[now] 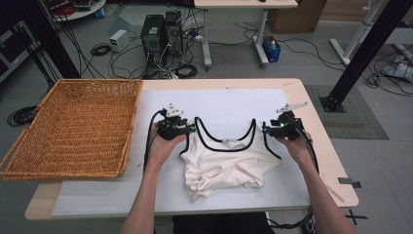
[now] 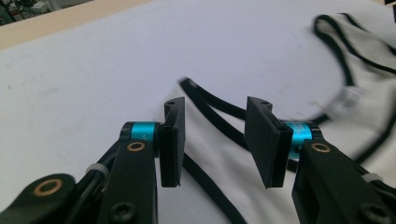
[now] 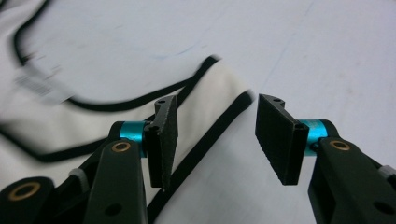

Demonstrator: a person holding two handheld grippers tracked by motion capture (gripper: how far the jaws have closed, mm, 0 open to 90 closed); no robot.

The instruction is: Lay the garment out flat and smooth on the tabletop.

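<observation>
A white tank top (image 1: 229, 163) with black trim lies on the white mat (image 1: 229, 100), its lower half crumpled toward the front. My left gripper (image 1: 189, 129) hovers at the top's left shoulder strap (image 2: 205, 105). Its jaws stand open (image 2: 215, 140), and the strap lies flat on the mat under the gap, untouched by the pads. My right gripper (image 1: 266, 129) is at the right shoulder strap (image 3: 212, 91). Its jaws stand open as well (image 3: 217, 140), with the strap loose on the mat beneath them. A small label (image 2: 343, 100) sits at the neckline.
A large wicker basket (image 1: 73, 126) rests on the table's left side, overhanging the edge. The wooden table's right edge (image 1: 324, 141) lies close beyond my right gripper. Computer towers and cables are on the floor behind.
</observation>
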